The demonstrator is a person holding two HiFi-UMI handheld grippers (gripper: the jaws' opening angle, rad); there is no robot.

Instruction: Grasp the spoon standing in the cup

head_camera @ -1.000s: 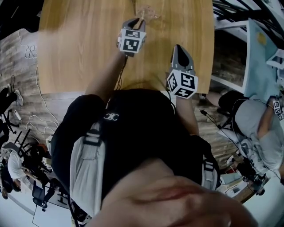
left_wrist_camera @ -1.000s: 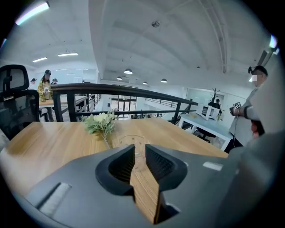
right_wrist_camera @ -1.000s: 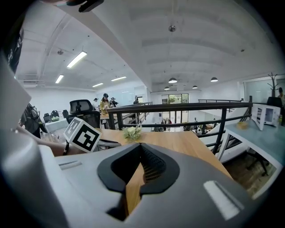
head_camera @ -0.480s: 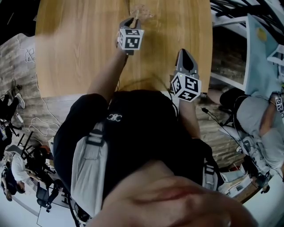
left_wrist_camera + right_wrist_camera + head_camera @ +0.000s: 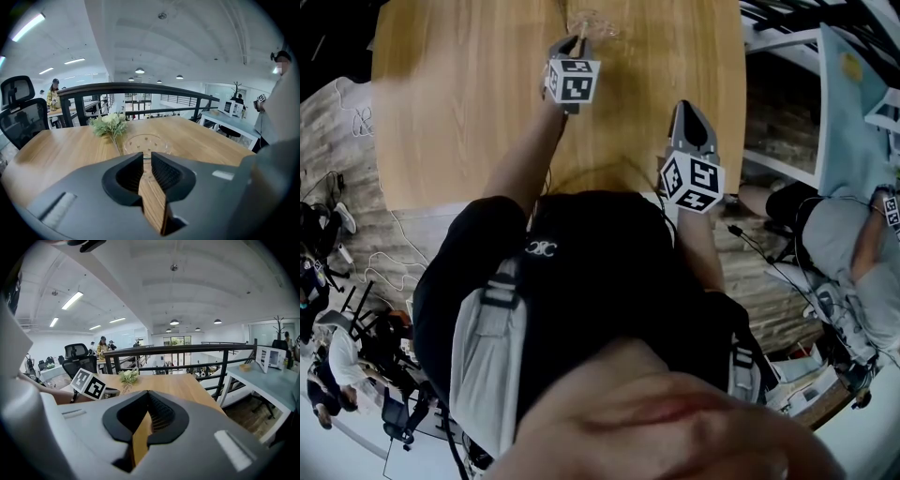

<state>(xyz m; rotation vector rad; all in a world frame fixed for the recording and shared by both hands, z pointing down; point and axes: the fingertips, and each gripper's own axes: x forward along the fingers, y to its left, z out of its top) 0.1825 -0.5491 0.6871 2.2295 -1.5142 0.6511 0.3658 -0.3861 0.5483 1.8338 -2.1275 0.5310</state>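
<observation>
A clear glass cup [image 5: 592, 21] stands near the far end of the wooden table [image 5: 459, 103]. In the left gripper view the cup [image 5: 146, 142] sits just beyond my jaws, with a small bunch of flowers [image 5: 110, 125] beside it at the left. I cannot make out a spoon in any view. My left gripper [image 5: 572, 44] reaches out to the cup, and its jaws [image 5: 146, 157] stand a narrow gap apart with nothing between them. My right gripper [image 5: 689, 108] hangs back over the table's near right part, its jaws [image 5: 147, 391] touching at the tips and empty.
A black railing [image 5: 140, 89] runs along the table's far edge. An office chair [image 5: 18, 112] stands at the left, and a white desk [image 5: 234, 121] at the right. A seated person [image 5: 848, 248] is to my right beyond the table's edge.
My left gripper has moved forward along the table, closer to the glass cup. The right gripper has stayed about where it was.
</observation>
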